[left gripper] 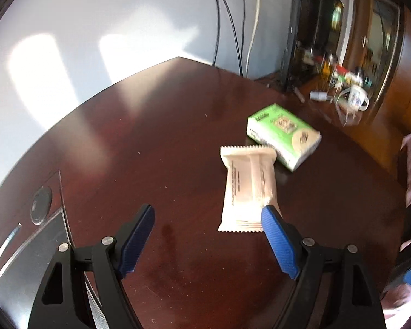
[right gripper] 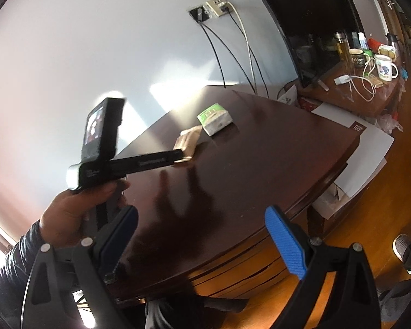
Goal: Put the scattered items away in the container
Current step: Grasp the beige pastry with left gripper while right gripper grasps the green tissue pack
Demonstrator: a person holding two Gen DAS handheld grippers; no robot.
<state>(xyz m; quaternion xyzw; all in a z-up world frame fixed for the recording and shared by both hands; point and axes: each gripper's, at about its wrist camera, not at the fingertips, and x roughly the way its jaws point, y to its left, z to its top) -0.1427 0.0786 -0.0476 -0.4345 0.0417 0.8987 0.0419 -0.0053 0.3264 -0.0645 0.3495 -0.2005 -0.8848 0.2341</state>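
A white snack packet [left gripper: 248, 189] lies flat on the dark wooden table [left gripper: 164, 137], with a green tissue pack [left gripper: 283, 134] just beyond it. My left gripper [left gripper: 208, 213] is open and empty, hovering low over the table, its right fingertip at the packet's near corner. In the right wrist view the packet [right gripper: 187, 141] and the tissue pack [right gripper: 215, 119] lie far off on the table [right gripper: 246, 164]. My right gripper [right gripper: 202, 216] is open and empty above the table's near edge. The left hand-held device [right gripper: 123, 161] reaches toward the packet.
A grey tray-like surface [left gripper: 33, 246] lies at the table's left end. Cables [left gripper: 233, 27] hang down the wall behind. A cluttered side cabinet with mugs [right gripper: 383, 65] and bottles stands to the right, with white boards [right gripper: 364, 150] leaning beside the table.
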